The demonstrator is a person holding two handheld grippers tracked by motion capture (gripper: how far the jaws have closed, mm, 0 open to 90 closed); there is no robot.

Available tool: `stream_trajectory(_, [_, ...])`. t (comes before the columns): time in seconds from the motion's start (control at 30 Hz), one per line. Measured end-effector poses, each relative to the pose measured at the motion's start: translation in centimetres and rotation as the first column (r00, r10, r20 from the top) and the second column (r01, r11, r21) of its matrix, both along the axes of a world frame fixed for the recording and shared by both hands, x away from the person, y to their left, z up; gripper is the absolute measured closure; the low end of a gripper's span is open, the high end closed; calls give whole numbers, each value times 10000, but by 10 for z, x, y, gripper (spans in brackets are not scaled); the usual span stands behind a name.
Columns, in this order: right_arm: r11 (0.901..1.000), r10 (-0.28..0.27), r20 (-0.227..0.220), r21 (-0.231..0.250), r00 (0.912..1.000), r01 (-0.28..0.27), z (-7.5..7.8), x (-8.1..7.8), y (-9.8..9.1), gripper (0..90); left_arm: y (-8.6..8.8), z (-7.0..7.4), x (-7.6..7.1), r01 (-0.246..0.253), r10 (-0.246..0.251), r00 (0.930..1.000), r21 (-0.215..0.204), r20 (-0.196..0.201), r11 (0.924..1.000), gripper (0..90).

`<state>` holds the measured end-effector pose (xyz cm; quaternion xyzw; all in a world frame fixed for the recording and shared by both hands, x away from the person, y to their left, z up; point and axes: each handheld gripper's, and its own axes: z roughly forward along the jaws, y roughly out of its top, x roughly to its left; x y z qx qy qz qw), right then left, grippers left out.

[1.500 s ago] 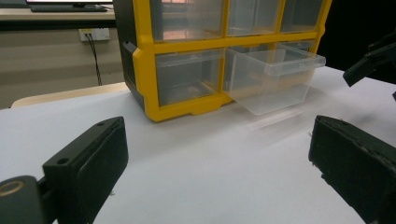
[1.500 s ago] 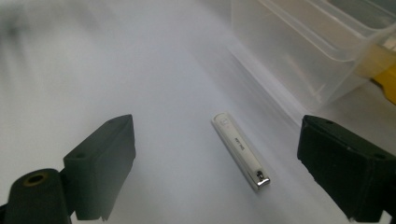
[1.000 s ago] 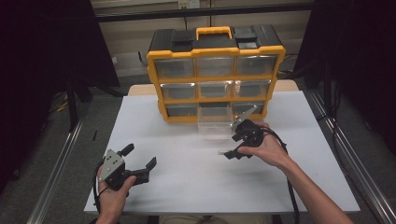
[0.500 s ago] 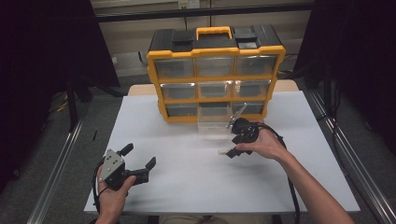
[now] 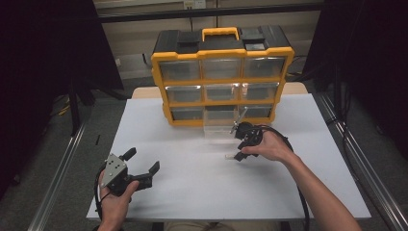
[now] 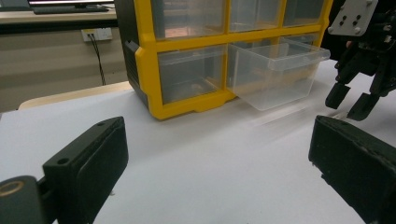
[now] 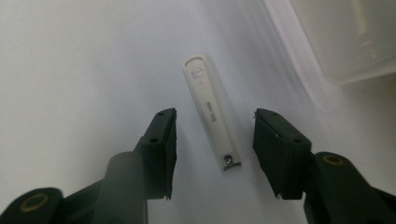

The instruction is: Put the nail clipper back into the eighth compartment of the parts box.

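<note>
A white nail clipper [image 7: 212,112] lies flat on the white table [image 5: 192,192]; in the high view the clipper [image 5: 229,156] sits a little in front of the pulled-out drawer. My right gripper [image 7: 215,116] points down over it. Its jaws have just been closing and now stand either side of the clipper, with a gap on both sides. In the high view the right gripper [image 5: 240,153] is at the table's middle right. My left gripper [image 5: 143,160] rests open at the front left, nothing between its jaws [image 6: 222,140].
A yellow and black drawer organizer [image 5: 223,72] stands at the back of the table. Its bottom middle clear drawer [image 5: 219,130] is pulled out towards me, and looks empty [image 6: 275,70]. The right gripper [image 6: 355,100] hangs just beside that drawer.
The right hand has shifted a little to the left and lower over the clipper, and its jaws have narrowed. The left gripper has stayed put.
</note>
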<state>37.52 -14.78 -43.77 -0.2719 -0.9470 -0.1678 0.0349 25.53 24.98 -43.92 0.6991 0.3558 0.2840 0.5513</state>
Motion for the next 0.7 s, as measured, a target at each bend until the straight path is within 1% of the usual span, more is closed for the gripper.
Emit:
stream_trajectory(0.07, [9999,78,64,64,9999,-79,-1,0,0,510,0,0,0,11,-11,10000,-5,-2,10000,47])
stream_trajectory(0.1, [10000,27,96,-57,10000,-27,-3,1,1,532,0,0,0,-1,1,10000,-9,-23,10000,47])
stream_trajectory(0.13, [10000,27,96,-57,10000,-27,-3,1,1,532,0,0,0,-1,1,10000,-9,-23,10000,47])
stream_trajectory(0.2, [10000,-78,28,-21,10000,78,-5,1,2,537,1,0,0,-27,27,10000,6,2,10000,47])
stream_trajectory(0.23, [9997,90,-117,-228,9999,-92,-5,2,1,563,0,0,0,-17,17,10000,-38,-23,10000,47])
stream_trajectory(0.27, [9997,90,-117,-228,9999,-92,-5,2,1,563,0,0,0,20,-20,10000,-55,-9,10000,47])
stream_trajectory(0.3, [9994,-71,100,-352,9999,74,-8,2,2,591,1,0,1,32,-32,10000,-9,-14,10000,47])
stream_trajectory(0.33, [9994,48,80,-352,10000,-45,-9,3,2,598,1,-1,1,21,-21,10000,-3,-1,10000,47])
stream_trajectory(0.43, [9992,134,122,-369,9998,-129,-11,3,3,623,1,0,1,20,-20,10000,15,-2,10000,47])
stream_trajectory(0.47, [9988,62,-6,-494,10000,-63,-12,2,5,648,1,0,1,18,-18,10000,6,0,10000,47])
stream_trajectory(0.5, [9987,226,81,-463,9997,-222,-13,2,5,663,1,-1,1,-2,2,10000,-3,-5,10000,47])
stream_trajectory(0.53, [9987,226,81,-463,9997,-222,-13,2,5,663,1,-1,1,-2,2,10000,-3,-5,10000,47])
stream_trajectory(0.57, [9984,193,86,-541,9998,-188,-13,2,5,672,2,0,1,-17,17,10000,172,17,9999,47])
stream_trajectory(0.6, [9985,122,145,-528,9998,-114,-13,1,5,684,2,0,1,3,-3,10000,71,-18,10000,47])
stream_trajectory(0.63, [9985,122,145,-528,9998,-114,-13,1,5,684,2,0,1,-26,26,10000,83,19,10000,47])
stream_trajectory(0.67, [9976,227,235,-656,9995,-211,-13,1,6,719,2,0,1,-17,17,10000,106,23,9999,47])
stream_trajectory(0.7, [9974,161,194,-706,9997,-147,-13,1,6,721,1,0,1,24,-24,10000,29,2,10000,47])
